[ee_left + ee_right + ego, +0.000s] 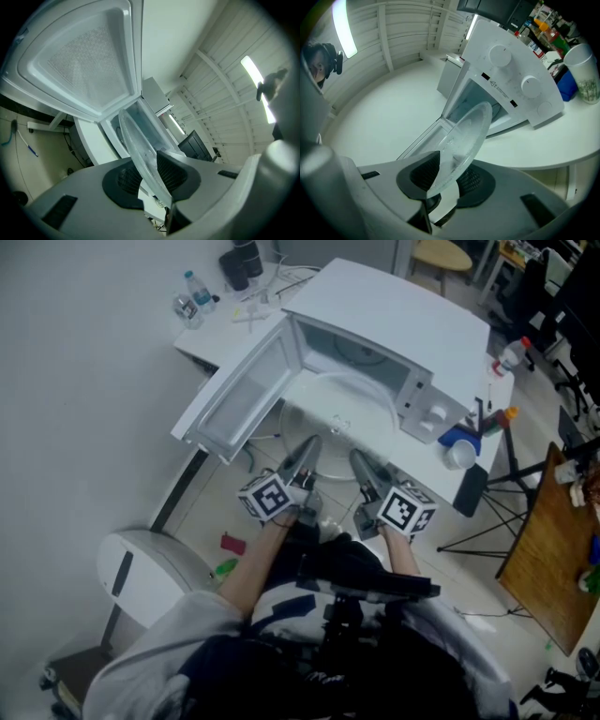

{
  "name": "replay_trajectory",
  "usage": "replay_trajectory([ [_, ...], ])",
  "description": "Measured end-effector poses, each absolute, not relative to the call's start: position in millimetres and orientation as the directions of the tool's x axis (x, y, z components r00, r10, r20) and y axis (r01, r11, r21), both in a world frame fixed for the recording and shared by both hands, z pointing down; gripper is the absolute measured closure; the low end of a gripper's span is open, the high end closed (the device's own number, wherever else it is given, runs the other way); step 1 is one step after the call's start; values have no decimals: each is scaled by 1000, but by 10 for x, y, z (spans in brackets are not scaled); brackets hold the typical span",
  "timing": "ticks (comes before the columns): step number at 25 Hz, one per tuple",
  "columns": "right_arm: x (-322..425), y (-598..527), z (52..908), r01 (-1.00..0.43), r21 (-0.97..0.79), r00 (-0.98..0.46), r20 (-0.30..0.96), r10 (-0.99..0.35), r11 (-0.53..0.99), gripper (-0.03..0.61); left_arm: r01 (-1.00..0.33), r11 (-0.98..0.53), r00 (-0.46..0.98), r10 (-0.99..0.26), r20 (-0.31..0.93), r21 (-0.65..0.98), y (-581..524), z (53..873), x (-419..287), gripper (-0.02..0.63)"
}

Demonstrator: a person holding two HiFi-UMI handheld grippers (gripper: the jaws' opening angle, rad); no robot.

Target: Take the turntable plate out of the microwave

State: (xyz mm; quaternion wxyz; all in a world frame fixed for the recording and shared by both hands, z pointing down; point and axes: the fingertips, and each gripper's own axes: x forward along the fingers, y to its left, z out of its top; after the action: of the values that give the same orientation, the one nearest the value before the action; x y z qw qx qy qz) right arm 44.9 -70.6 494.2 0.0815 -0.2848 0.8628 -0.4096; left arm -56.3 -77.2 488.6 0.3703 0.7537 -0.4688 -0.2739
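The clear glass turntable plate [339,416] hangs in front of the open white microwave [403,329], outside its cavity, over the table's near edge. My left gripper [310,442] is shut on the plate's near left rim and my right gripper [360,459] on its near right rim. In the left gripper view the plate [139,147] runs edge-on between the dark pads [176,174] of my left gripper [149,177]. The plate [465,137] is clamped the same way in my right gripper [447,177] in the right gripper view.
The microwave door [240,396] swings out to the left. A white cup [460,455] and a blue object [459,437] stand to the right of the microwave, bottles [192,294] at the far left. A white chair [141,573] is at my lower left, a wooden table [551,549] at my right.
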Motion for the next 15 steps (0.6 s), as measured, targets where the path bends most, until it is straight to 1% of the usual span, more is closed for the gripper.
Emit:
replay_trajectory([
  [4, 465, -726, 4938, -438, -745, -819, 101, -564, 503, 472, -513, -271, 404, -914, -50, 814, -784, 4898, -579, 540],
  [8, 479, -745, 4973, -430, -748, -819, 88, -567, 506, 472, -510, -277, 409, -911, -54, 814, -795, 4894, -563, 540],
  [15, 502, -744, 4975, -446, -747, -815, 111, -568, 494, 472, -500, -297, 424, -903, -69, 814, -819, 4895, -529, 540],
])
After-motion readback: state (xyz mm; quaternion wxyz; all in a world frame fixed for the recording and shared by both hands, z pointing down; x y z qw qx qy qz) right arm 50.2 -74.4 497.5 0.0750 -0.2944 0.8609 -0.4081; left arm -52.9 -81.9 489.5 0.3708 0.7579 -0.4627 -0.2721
